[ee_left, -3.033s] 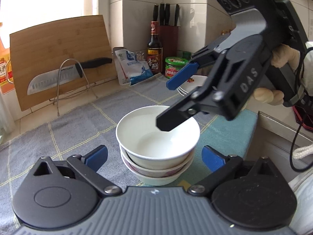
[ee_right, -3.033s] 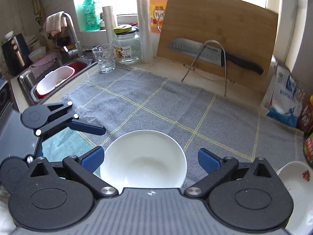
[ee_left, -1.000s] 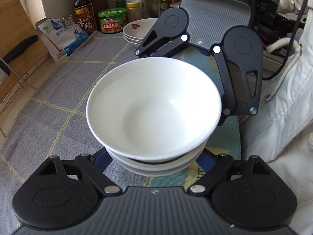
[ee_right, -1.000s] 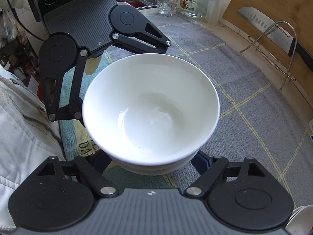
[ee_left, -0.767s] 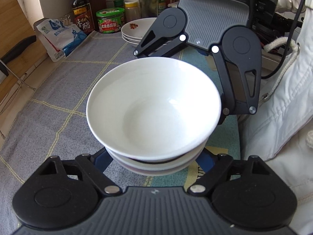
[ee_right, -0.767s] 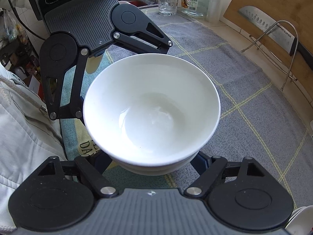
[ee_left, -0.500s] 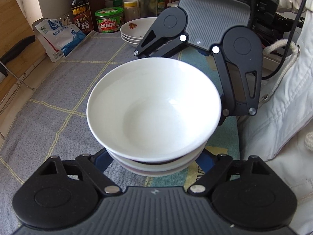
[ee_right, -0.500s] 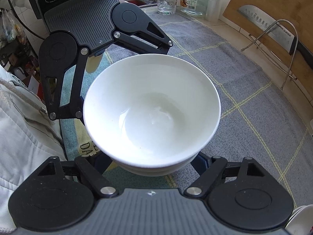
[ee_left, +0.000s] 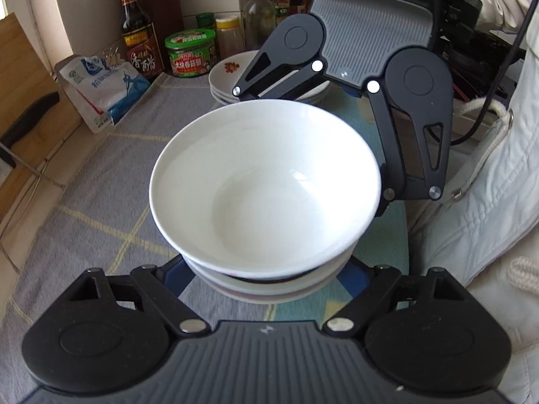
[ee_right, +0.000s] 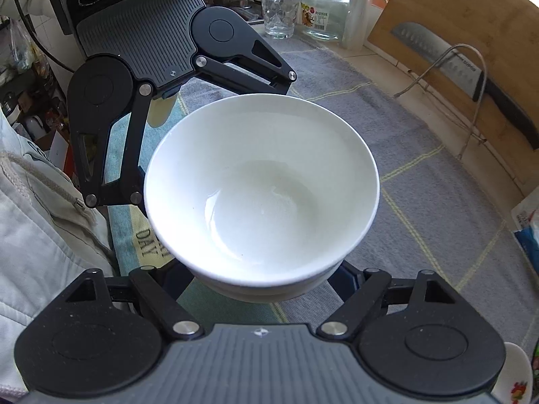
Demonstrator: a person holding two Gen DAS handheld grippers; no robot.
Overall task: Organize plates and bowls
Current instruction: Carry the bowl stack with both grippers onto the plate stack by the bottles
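A stack of white bowls (ee_left: 266, 188) hangs a little above the grey checked towel (ee_left: 101, 185). My left gripper (ee_left: 266, 279) is shut on the lower bowls from the near side in the left wrist view, its blue pads hidden under the rims. Opposite it, my right gripper (ee_right: 262, 286) is shut on the same stack (ee_right: 262, 188), its pads also hidden. Each view shows the other gripper's black linkage across the stack. A pile of plates (ee_left: 229, 77) with a red motif sits behind, near the condiment jars.
A soy sauce bottle (ee_left: 134, 33), a green-lidded jar (ee_left: 190, 54) and a blue-white pouch (ee_left: 104, 84) line the back. A cutting board with a knife (ee_right: 438, 57) on a wire rack stands at one side, a glass (ee_right: 279, 13) and a jar (ee_right: 325, 13) beyond. A person's white jacket (ee_left: 488, 202) is close.
Three seconds ago both grippers stood open by the stack; now both grip it from opposite sides. Over the last second the stack has risen slightly off the towel with them.
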